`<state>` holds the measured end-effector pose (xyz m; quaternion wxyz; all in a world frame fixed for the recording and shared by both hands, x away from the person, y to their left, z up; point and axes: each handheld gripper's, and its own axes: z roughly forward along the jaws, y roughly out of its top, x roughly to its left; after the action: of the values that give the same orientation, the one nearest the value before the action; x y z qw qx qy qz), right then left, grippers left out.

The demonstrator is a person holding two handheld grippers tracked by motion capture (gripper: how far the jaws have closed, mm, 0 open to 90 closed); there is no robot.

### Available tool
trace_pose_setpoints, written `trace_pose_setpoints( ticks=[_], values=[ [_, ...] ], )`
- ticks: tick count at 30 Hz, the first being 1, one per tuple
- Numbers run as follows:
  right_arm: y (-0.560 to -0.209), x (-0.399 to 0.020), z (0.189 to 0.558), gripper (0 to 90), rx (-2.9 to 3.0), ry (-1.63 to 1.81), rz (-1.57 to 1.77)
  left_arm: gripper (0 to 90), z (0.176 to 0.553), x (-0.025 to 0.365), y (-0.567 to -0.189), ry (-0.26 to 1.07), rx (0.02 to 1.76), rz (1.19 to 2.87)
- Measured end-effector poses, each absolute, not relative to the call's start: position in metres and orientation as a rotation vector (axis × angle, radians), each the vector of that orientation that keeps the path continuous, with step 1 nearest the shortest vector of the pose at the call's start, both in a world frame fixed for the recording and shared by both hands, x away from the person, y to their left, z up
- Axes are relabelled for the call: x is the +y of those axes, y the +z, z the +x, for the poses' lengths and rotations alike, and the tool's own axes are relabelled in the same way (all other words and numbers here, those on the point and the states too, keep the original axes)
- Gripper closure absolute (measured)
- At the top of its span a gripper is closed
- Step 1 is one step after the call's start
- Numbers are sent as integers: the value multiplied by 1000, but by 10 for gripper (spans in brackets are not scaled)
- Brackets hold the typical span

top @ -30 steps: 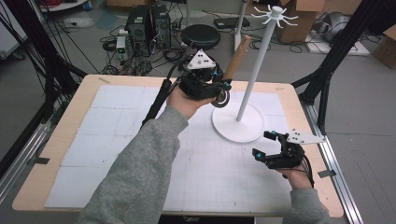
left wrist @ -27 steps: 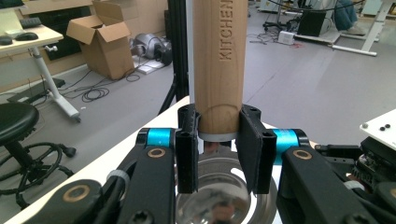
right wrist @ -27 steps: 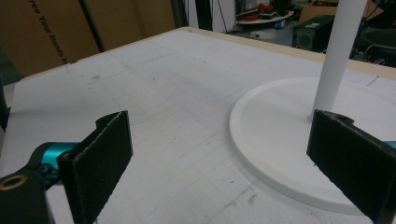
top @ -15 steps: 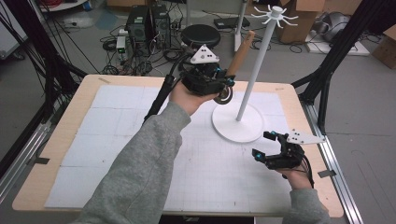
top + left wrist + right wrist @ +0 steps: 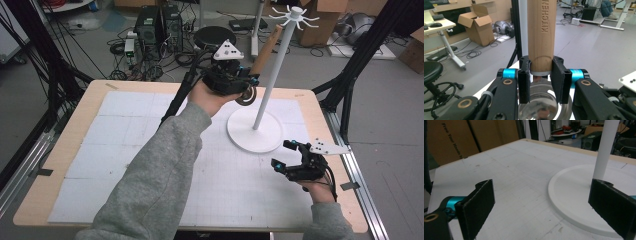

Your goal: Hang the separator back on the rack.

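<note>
The wooden-handled utensil [image 5: 541, 35] is clamped at the foot of its handle by the left gripper [image 5: 231, 82], raised beside the white stand's pole [image 5: 274, 70]. Keep the handle upright and guide it toward the top hooks [image 5: 295, 16]. The right gripper [image 5: 300, 162] rests spread, empty, near the stand's base [image 5: 255, 132].

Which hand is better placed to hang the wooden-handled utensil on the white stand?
Left. The left gripper already clamps the wooden-handled metal utensil and holds it raised beside the tall white hook stand. The right gripper rests low near the stand's round base, jaws open and empty.
</note>
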<state>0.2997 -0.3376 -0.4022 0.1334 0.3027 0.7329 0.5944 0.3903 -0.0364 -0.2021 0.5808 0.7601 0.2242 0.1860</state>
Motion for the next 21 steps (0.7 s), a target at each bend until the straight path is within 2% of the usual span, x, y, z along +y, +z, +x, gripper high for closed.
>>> trace_pose_setpoints(
  ticks=[21],
  values=[
    [-400, -338, 298, 60, 2099, 1793, 876, 697, 403, -43, -194, 438, 557, 1764]
  ],
)
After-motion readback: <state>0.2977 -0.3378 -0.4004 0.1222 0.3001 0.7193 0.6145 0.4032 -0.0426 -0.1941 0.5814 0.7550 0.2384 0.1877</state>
